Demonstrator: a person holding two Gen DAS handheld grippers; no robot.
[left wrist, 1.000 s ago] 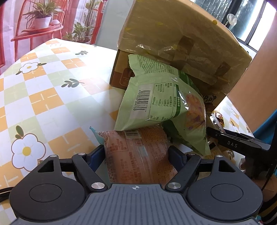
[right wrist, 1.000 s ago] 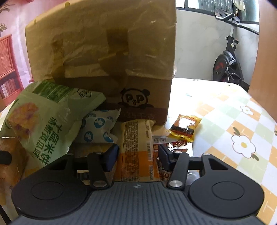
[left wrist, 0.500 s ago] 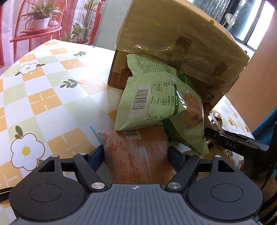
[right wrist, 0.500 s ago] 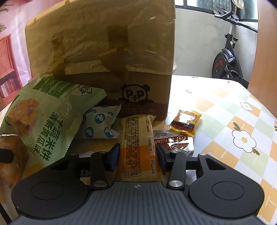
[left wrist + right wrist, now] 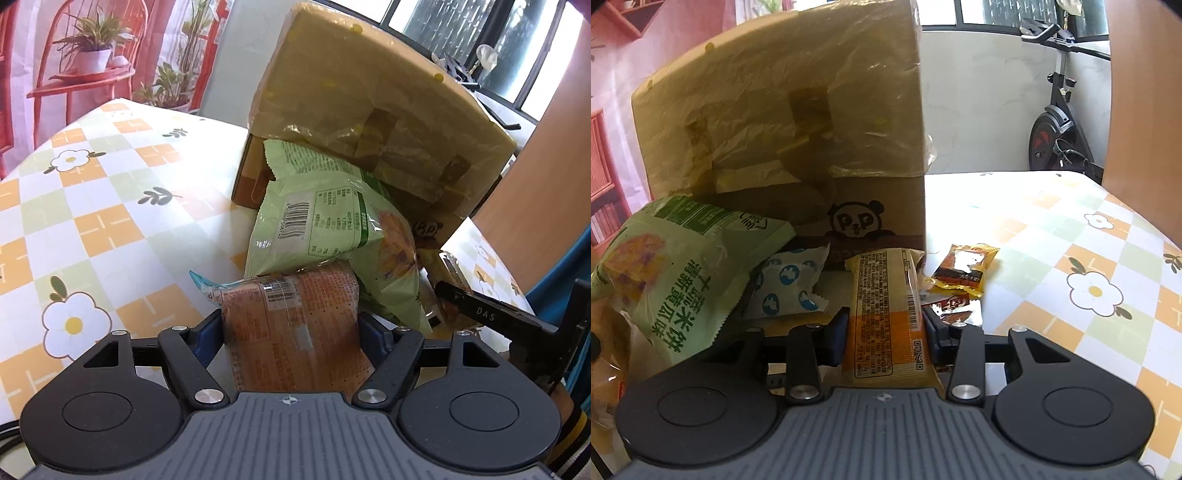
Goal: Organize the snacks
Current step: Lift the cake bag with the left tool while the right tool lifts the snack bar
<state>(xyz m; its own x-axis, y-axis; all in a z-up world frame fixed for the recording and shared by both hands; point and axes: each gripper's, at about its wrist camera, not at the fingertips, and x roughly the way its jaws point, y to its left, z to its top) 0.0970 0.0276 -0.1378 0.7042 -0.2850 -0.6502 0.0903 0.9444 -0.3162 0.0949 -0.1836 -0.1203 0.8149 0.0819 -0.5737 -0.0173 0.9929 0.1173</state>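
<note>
Left tool (image 5: 290,326) gripping, right tool (image 5: 884,325) closing

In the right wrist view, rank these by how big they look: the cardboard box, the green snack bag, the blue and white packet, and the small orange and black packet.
1. cardboard box
2. green snack bag
3. blue and white packet
4. small orange and black packet, though it lies slightly farther from the camera, so this last ranking is unsure.
</note>
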